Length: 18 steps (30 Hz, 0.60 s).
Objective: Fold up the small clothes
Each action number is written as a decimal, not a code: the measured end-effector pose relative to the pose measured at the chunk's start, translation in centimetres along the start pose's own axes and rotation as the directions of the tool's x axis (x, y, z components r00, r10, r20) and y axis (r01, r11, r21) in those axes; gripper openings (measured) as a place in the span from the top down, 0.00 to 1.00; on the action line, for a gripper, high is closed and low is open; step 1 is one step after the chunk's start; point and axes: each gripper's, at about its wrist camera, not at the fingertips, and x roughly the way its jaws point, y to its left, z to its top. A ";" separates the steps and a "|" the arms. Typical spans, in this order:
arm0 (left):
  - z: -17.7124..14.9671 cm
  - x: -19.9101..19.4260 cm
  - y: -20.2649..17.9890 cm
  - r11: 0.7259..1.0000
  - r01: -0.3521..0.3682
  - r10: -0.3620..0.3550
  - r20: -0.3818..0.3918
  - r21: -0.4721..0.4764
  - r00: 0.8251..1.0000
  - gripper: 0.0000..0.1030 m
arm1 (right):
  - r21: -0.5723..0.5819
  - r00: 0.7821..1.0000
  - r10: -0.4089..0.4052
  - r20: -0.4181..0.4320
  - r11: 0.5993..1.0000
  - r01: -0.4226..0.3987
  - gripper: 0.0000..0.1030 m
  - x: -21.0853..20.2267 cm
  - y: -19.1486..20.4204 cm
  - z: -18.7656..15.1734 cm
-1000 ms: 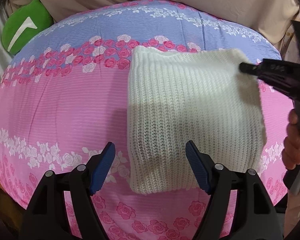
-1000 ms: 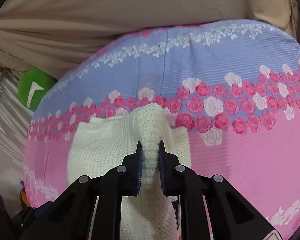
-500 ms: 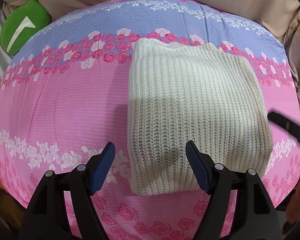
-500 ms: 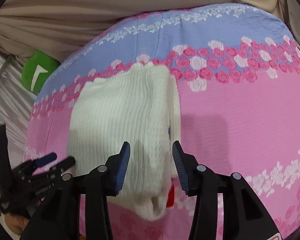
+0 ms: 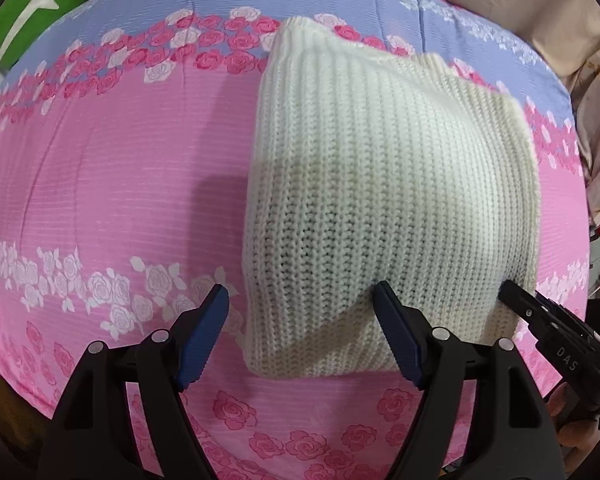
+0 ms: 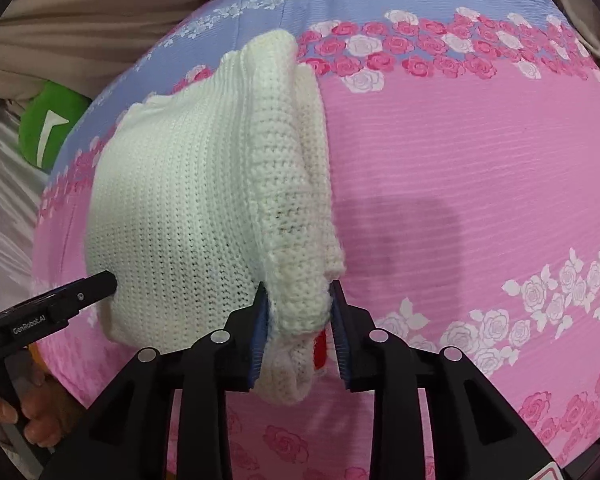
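Left claw [image 5: 300, 332] was wide open at the bottom of the left wrist frame and held nothing. Its right pad touched or overlapped the near edge of the knit [image 5: 388, 200]; its left pad sat over bare bedspread [image 5: 100, 184]. So the knit's near left corner lay between the pads, not gripped.

Right claw [image 6: 298, 332] sat bottom centre of the right wrist frame, part closed, with the knit's thick near right corner between the pads. Pads looked to be touching the wool on both sides. Can't tell if they were clamped firm or just bracketing it. A red tag showed low inside that gap.

The knit was white, folded to a rough rectangle. In the left view it filled centre to right and ran from the claws up to the rose band. In the right view it was left of centre, layered edge facing the claw.

Judgement: the step was taking both near corners for another fold, away from the claws. To do it well:
- left claw shifts right and in, so the pads straddle all layers before closing
- right claw bites every layer, else the stack splits on lifting
- lift both level, lay over square to the far edge

Far: green cushion [image 5: 32, 12] upper left, beige cloth [image 6: 100, 8] along the top.
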 end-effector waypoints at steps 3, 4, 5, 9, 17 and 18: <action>1.0 -1.0 0.5 0.998 0.058 -0.057 0.037 -0.040 0.998 0.19 | 0.011 0.999 0.018 0.034 1.000 -0.018 0.50 -1.5 0.0 0.8; 1.3 -1.1 0.6 0.996 0.071 -0.069 0.047 -0.050 0.997 0.16 | 0.019 0.999 0.023 0.039 1.000 -0.024 0.42 -1.5 -0.3 1.2; 1.9 -1.1 0.6 0.995 0.084 -0.080 0.056 -0.058 0.995 0.16 | 0.026 0.999 0.024 0.031 0.999 -0.025 0.41 -1.2 -0.6 1.6; 3.8 1.2 0.3 0.994 0.092 -0.090 0.036 -0.057 0.995 0.13 | 0.074 0.994 0.088 -0.061 0.994 -0.083 0.35 1.6 -1.4 2.6; 4.4 5.4 1.4 0.952 0.251 -0.256 -0.008 -0.175 0.967 0.05 | 0.151 0.970 0.218 -0.111 0.968 -0.200 0.19 5.1 -1.2 3.5; 4.4 5.6 1.5 0.946 0.269 -0.275 -0.009 -0.181 0.961 0.06 | 0.142 0.972 0.207 -0.109 0.971 -0.191 0.20 5.1 -0.9 3.6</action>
